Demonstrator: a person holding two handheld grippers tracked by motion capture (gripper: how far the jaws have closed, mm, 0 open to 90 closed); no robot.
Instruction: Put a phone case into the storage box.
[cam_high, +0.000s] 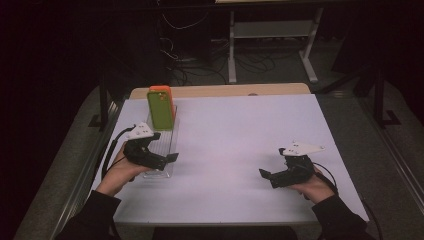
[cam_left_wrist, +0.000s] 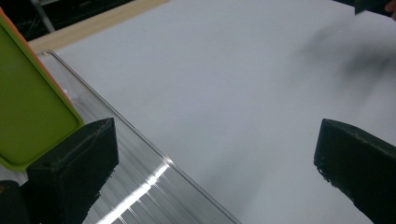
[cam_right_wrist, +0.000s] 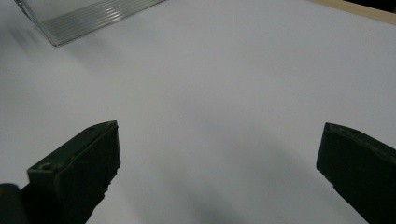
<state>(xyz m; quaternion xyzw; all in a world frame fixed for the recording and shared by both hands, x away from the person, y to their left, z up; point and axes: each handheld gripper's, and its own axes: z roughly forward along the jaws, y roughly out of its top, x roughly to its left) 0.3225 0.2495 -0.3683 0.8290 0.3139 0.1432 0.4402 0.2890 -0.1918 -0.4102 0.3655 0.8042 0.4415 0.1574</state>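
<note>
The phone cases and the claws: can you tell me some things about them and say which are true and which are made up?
1. The green phone case stands upright in the clear rack. True.
2. An orange case stands behind the green one. True.
3. The left claw is clamped on the green case. False: it is open and holds nothing.
4. The right claw is over the rack. False: it is over the bare white table.
5. Both claws are open. True.

A white table (cam_high: 240, 145) with a wooden far edge; behind it, a metal stand (cam_high: 272, 37) and cables (cam_high: 192, 62).
</note>
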